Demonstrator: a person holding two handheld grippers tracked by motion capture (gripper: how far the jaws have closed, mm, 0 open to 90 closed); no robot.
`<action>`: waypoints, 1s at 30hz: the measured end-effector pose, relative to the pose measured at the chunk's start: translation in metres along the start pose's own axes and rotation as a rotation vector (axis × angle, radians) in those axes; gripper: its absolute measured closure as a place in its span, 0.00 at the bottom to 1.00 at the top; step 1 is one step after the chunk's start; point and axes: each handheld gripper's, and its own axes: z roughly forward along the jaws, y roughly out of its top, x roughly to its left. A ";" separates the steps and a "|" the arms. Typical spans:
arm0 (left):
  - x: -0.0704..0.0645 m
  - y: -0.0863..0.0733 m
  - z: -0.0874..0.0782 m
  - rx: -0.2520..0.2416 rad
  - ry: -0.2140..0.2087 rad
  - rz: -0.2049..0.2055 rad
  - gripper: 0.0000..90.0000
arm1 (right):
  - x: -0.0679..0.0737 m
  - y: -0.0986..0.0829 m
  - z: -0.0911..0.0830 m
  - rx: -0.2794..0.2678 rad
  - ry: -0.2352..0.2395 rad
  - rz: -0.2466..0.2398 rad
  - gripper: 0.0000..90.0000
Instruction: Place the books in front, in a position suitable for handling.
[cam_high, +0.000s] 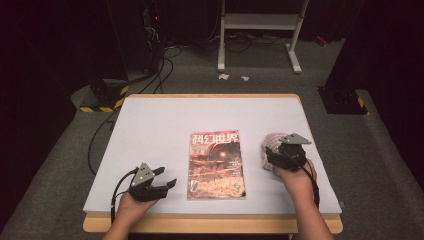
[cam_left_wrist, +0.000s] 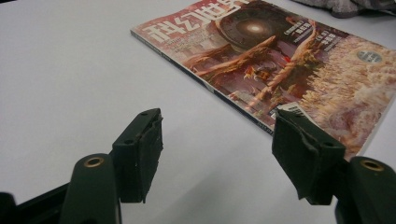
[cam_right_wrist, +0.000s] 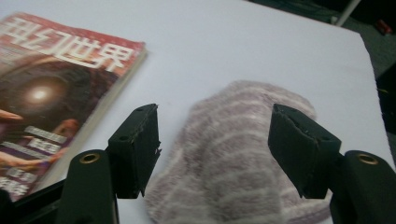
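Note:
A magazine (cam_high: 216, 164) with a red-brown cover lies flat in the middle of the white table (cam_high: 165, 125). Left of it my left gripper (cam_high: 167, 178) is open near the front edge, its jaws pointing toward the magazine (cam_left_wrist: 280, 60); the right jaw overlaps the magazine's near corner in the left gripper view. A striped grey-pink towel (cam_high: 270, 145) lies bunched to the right of the magazine. My right gripper (cam_high: 280, 150) hovers over the towel (cam_right_wrist: 229, 158), open, one jaw on each side of it. The magazine (cam_right_wrist: 51, 88) shows at the left of the right gripper view.
The table's front edge runs just below both hands. Beyond the table are a grey carpet, black stands with cables at the left, a white metal frame (cam_high: 260, 30) at the back, and a dark base (cam_high: 342, 100) at the right.

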 end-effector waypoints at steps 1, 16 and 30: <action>-0.001 0.000 0.001 0.010 0.003 0.013 0.37 | 0.003 0.000 -0.001 -0.006 0.006 -0.003 0.38; -0.026 0.010 0.018 0.105 -0.043 0.018 0.31 | 0.078 -0.031 -0.008 -0.034 0.119 -0.074 0.37; -0.051 0.016 0.045 0.199 -0.064 0.013 0.34 | 0.098 -0.057 0.010 0.066 0.256 -0.048 0.38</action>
